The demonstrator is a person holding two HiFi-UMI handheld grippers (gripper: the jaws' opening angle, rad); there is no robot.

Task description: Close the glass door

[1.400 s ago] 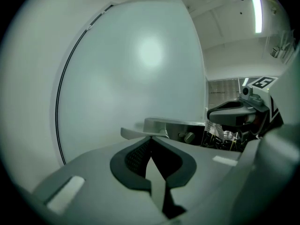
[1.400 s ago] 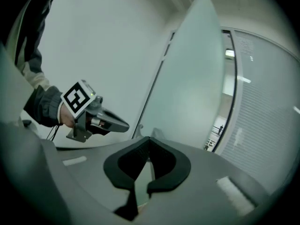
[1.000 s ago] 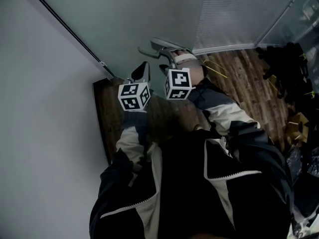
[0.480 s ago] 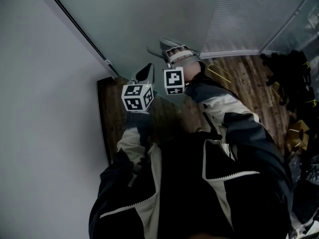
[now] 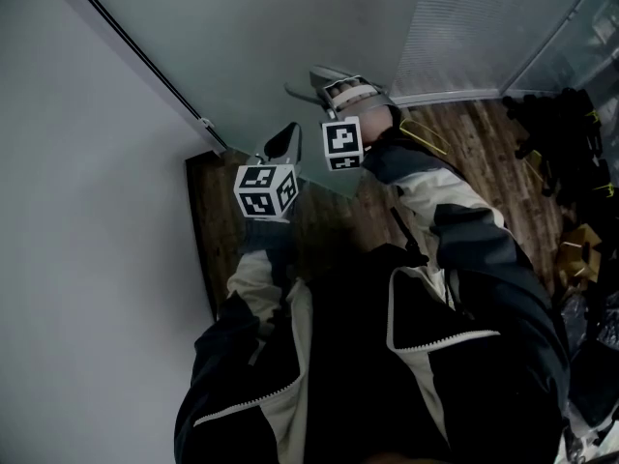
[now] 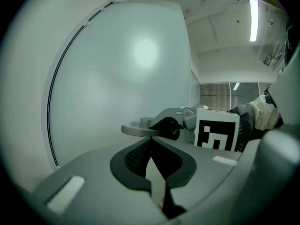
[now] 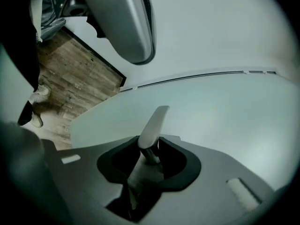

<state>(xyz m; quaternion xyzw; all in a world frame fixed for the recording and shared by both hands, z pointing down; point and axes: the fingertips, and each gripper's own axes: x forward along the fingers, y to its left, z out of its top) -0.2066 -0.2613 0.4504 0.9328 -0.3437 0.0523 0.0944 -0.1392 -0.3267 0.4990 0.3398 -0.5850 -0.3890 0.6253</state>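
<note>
Right gripper view: item one, my right tool, whose jaws have just been closing and are now clamped on the grey lever handle, which stands up between the pads. Item two, the glass door, frosted, directly ahead of me. It carries that handle on its face, well in from the dark strip along its left edge; I cannot tell whether that edge has met the frame. Item three, my left tool, jaws together on nothing, just beside the right one, tip near the glass. Handling note: I judge the grip should be firm and square on the lever, driven steadily along the door's swing without wrenching. Pose: right forearm reaches forward, tool tipped somewhat downward; left tool near level, idle.
</note>
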